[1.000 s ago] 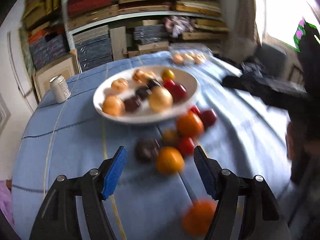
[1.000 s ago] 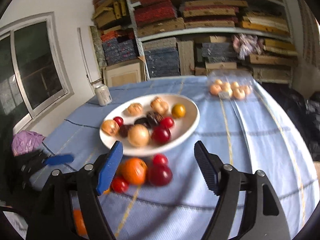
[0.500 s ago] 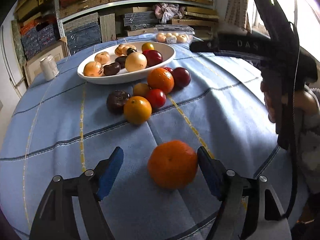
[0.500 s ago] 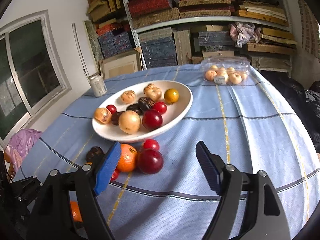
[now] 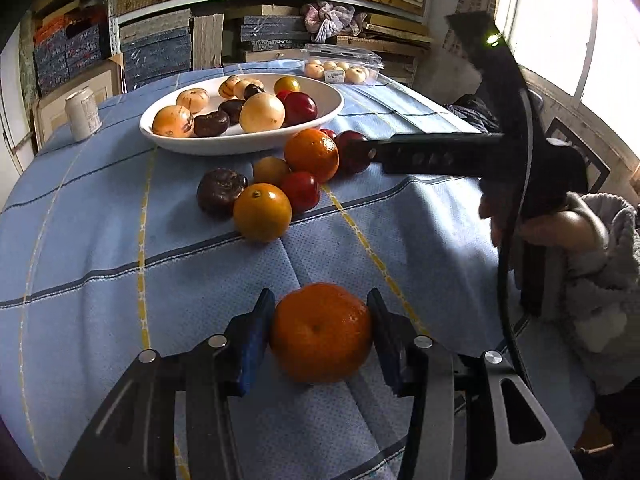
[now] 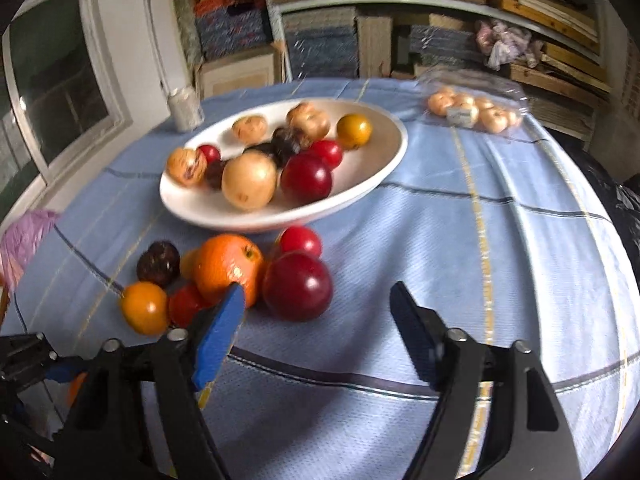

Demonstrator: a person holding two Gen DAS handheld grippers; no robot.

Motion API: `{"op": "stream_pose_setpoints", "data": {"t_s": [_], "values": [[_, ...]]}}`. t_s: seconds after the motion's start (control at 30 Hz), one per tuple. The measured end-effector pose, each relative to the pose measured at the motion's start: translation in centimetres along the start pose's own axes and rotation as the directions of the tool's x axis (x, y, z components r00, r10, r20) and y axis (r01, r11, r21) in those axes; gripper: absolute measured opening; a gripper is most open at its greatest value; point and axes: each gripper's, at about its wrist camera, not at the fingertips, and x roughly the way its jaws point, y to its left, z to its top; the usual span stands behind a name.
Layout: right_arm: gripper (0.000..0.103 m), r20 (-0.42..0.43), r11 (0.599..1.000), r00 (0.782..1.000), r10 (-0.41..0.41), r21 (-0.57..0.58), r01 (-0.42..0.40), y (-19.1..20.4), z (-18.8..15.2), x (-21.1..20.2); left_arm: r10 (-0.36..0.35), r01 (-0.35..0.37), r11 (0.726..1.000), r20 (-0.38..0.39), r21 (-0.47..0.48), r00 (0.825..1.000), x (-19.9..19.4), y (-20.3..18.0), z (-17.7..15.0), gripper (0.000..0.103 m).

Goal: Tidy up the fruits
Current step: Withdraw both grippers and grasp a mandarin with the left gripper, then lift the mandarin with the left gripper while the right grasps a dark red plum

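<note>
Left gripper [image 5: 320, 330] pinches the orange [image 5: 321, 332]; right gripper [image 6: 316, 334] gapes wide, may nudge the plum [image 6: 298, 285] rolling.

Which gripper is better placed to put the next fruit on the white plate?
Left. The left gripper is already shut on the orange, ready to carry it to the white plate. The right gripper is open and empty, near the dark red plum.

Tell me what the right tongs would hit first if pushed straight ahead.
Probably the big dark red fruit, just left of the open right tongs' centre line; the white plate lies beyond. Depth is unclear.
</note>
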Motion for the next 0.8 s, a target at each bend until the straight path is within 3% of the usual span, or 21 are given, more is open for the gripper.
{"op": "stream_pose_setpoints", "data": {"t_s": [0.2, 0.27, 0.63, 0.8], "values": [[0.051, -0.012, 0.998, 0.998, 0.054, 0.031, -0.054, -0.3, 0.4, 0.8, -0.016, 0.016, 1.0, 0.001, -0.017, 1.0, -0.2, 0.1, -0.2, 0.048], [0.039, -0.026, 0.992, 0.994, 0.108, 0.07, -0.106, -1.0, 0.4, 1.1, -0.016, 0.016, 1.0, 0.002, -0.017, 1.0, -0.1, 0.1, -0.1, 0.048], [0.038, -0.012, 0.993, 0.995, 0.103, 0.063, -0.102, -0.6, -0.3, 0.0, -0.027, 0.028, 0.999, 0.02, -0.045, 0.999, -0.4, 0.6, -0.1, 0.048], [0.038, 0.041, 0.99, 0.994, 0.105, 0.096, -0.108, -1.3, -0.2, -1.4, 0.016, -0.014, 0.999, 0.044, -0.04, 0.999, -1.0, 0.7, 0.2, 0.048]]}}
